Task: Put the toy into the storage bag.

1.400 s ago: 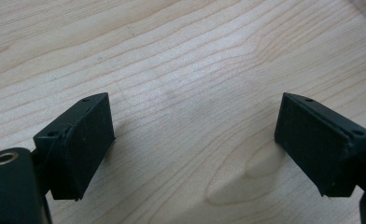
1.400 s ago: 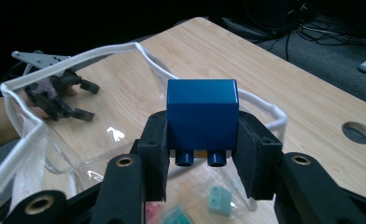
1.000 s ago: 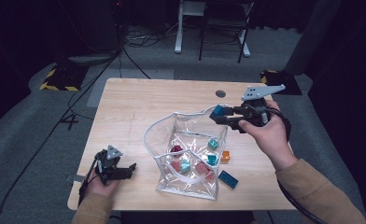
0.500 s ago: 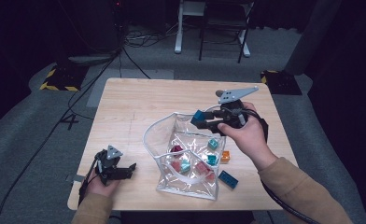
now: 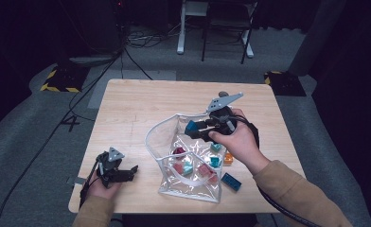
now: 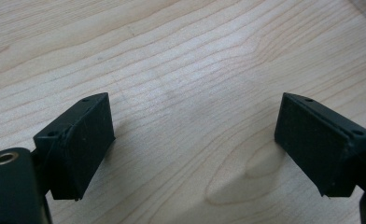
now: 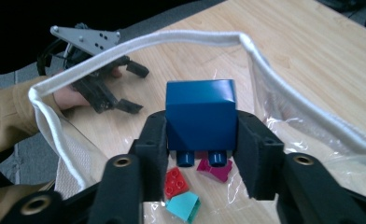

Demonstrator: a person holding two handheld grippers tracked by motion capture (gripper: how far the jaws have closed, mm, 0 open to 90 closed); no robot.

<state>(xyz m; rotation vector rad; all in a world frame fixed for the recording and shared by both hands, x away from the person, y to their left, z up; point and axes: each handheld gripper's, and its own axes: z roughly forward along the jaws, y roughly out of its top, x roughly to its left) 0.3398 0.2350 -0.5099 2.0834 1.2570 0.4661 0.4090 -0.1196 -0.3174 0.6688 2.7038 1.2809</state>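
Dropping a blue brick into the clear bag on the light wooden tabletop [image 5: 141, 104].

The clear plastic bag with white fabric rim [image 5: 172, 125] stands open mid-tabletop, with small toy bricks [image 7: 186, 193] inside. The right gripper [image 5: 198, 130] holds the dark blue plastic building brick [image 7: 200, 113] over its mouth; its jaws have just been opening, yet the brick sits between them. I would release only well inside the rim. The left gripper [image 5: 123, 174] rests apart, jaws wide, nothing held.
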